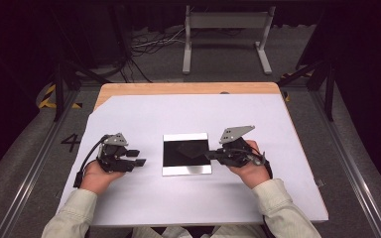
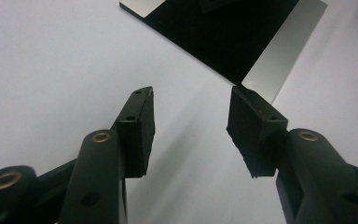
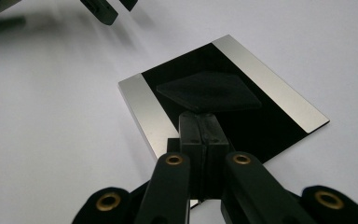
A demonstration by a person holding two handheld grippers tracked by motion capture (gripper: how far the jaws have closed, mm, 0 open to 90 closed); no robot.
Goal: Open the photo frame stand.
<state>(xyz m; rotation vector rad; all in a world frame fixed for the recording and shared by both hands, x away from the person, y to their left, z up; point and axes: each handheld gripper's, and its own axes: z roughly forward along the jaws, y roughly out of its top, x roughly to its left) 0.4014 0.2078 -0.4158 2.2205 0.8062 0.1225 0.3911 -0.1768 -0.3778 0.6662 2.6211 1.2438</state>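
Thin dark square (image 3: 209, 91) on plate (image 3: 284, 88), mid-table.
Light, stiff, flat: lift by a corner. Right gripper (image 3: 200, 126) closed, empty; left gripper (image 2: 191, 126) wide apart, empty.

small sheet (image 3: 209, 91) on plate (image 3: 265, 79), maybe flat, tongs either side

A wooden table (image 1: 188, 88) carries a large white sheet (image 1: 144, 198) that covers nearly all of its top; a strip of bare wood shows along the far edge, well beyond both tongs. Flat on the sheet, between the left gripper (image 1: 135, 157) and the right gripper (image 1: 211, 155), lies a black plate (image 1: 174, 154) with a silvery band along its near edge and another along its far edge. A small dark square piece (image 3: 209, 91) lies on the plate, turned cornerwise, just ahead of the right gripper's tips.
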